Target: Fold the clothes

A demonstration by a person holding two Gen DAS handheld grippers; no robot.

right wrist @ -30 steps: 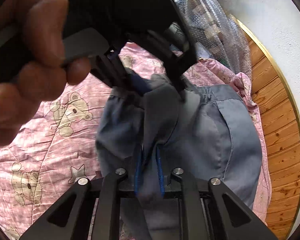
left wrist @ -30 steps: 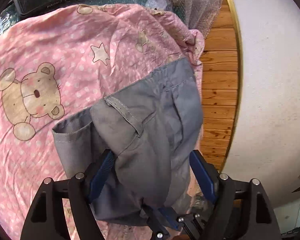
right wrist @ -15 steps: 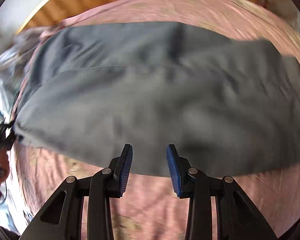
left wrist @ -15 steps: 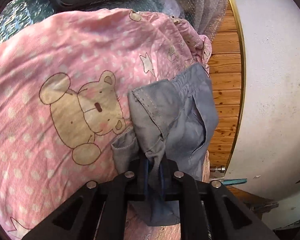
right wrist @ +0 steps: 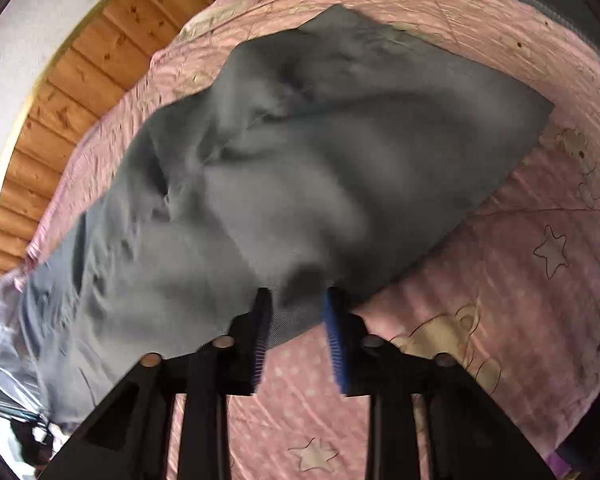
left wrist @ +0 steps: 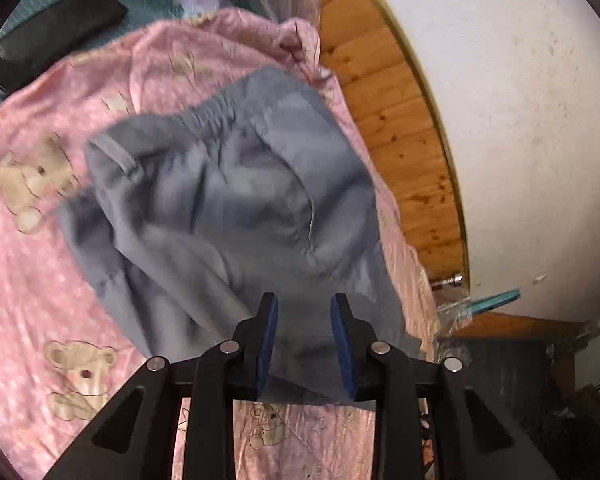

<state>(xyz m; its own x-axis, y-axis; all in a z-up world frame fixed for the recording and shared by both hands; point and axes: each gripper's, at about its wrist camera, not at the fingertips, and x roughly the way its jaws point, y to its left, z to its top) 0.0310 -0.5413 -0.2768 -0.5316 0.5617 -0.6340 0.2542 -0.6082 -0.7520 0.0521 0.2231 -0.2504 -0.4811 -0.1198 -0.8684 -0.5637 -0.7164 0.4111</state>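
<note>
We see the grey shorts (left wrist: 228, 200) lying rumpled on the pink bear-print sheet (left wrist: 28, 288) of the bed, while our left gripper (left wrist: 305, 312) and right gripper (right wrist: 296, 304) hover above, fingers released.

left tool (left wrist: 305, 308) parted, right tool (right wrist: 297, 304) parted

The grey trousers (left wrist: 228, 200) are soft matt cloth. The pink sheet (left wrist: 28, 280) is thin cloth (a bit shiny). The wall panels (left wrist: 388, 120) are wood, the wall (left wrist: 520, 100) rough.
</note>
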